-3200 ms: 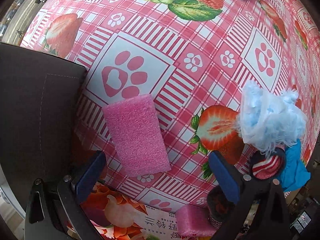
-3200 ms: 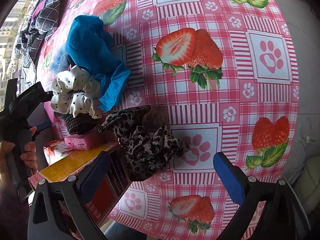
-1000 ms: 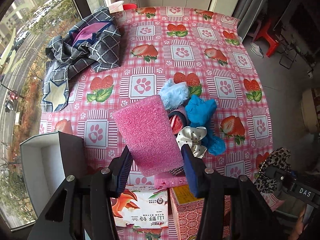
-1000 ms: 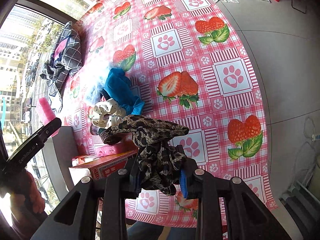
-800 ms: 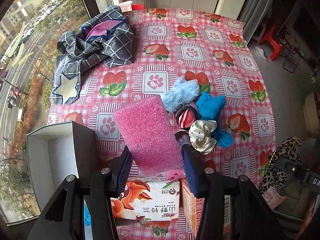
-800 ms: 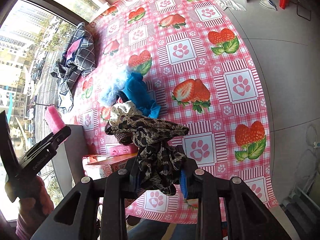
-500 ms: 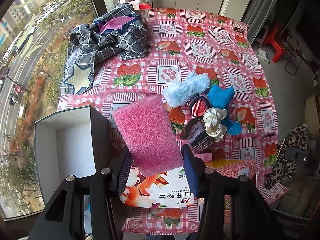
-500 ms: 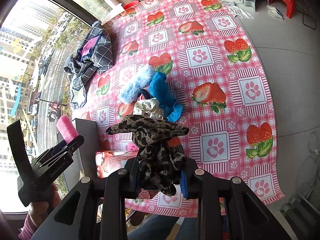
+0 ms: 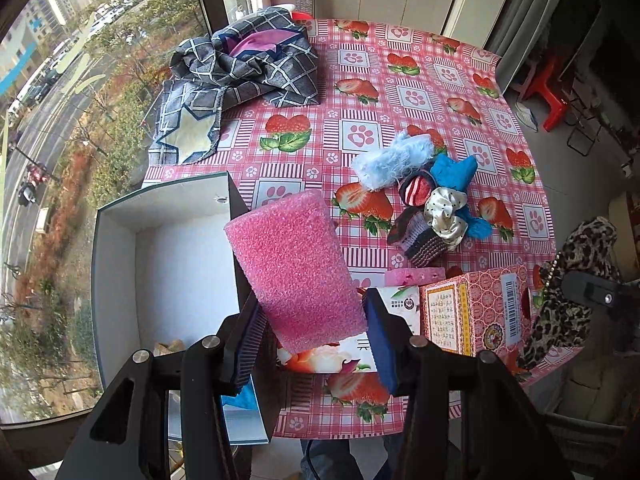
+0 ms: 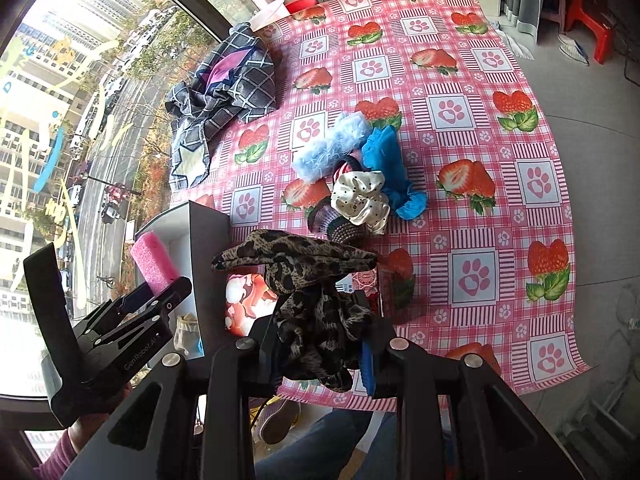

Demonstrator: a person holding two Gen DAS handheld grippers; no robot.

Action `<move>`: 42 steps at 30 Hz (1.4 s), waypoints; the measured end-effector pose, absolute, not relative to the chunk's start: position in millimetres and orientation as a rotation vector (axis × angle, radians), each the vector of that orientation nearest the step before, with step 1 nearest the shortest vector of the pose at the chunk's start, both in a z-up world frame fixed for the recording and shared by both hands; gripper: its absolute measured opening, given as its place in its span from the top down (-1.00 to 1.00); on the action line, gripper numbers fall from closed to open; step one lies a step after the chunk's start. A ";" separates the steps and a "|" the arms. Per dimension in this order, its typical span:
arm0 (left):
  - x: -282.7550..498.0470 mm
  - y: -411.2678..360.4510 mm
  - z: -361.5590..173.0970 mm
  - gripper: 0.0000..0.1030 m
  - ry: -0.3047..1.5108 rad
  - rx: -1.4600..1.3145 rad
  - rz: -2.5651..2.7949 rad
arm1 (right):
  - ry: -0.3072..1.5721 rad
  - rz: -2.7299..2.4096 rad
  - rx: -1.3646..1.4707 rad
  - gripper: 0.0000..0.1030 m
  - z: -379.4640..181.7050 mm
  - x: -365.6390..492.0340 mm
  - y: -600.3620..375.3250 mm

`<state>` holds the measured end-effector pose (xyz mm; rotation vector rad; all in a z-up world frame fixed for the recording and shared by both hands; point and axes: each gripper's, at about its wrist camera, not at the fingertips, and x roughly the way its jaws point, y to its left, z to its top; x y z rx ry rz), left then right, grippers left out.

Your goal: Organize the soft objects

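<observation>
Pink foam block (image 9: 295, 271) pinched by left gripper (image 9: 312, 340).
Leopard-print scrunchie (image 10: 316, 312) clamped in right gripper (image 10: 320, 354); two grippers, one item each.

The left gripper (image 9: 312, 344) was clamped on a pink sponge (image 9: 296, 268). The right gripper (image 10: 320, 344) pinched a leopard-print cloth (image 10: 308, 300).

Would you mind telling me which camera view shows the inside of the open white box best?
The left wrist view: the open white box faces the camera, showing its floor and walls beside the pink foam block. The right wrist view shows only the box's dark outer wall and a sliver of interior, partly hidden behind the left gripper.
</observation>
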<state>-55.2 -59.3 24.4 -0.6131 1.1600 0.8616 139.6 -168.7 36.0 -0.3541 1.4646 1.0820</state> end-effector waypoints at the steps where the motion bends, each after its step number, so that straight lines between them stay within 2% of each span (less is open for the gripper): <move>1: -58.7 -60.2 25.3 -0.02 1.158 -0.610 0.865 | 1.463 1.088 -0.363 0.41 36.5 134.8 -167.0; 42: -193.9 -43.4 30.4 -0.02 1.070 -0.761 1.111 | 1.282 1.409 -0.768 0.41 49.8 -39.2 -87.2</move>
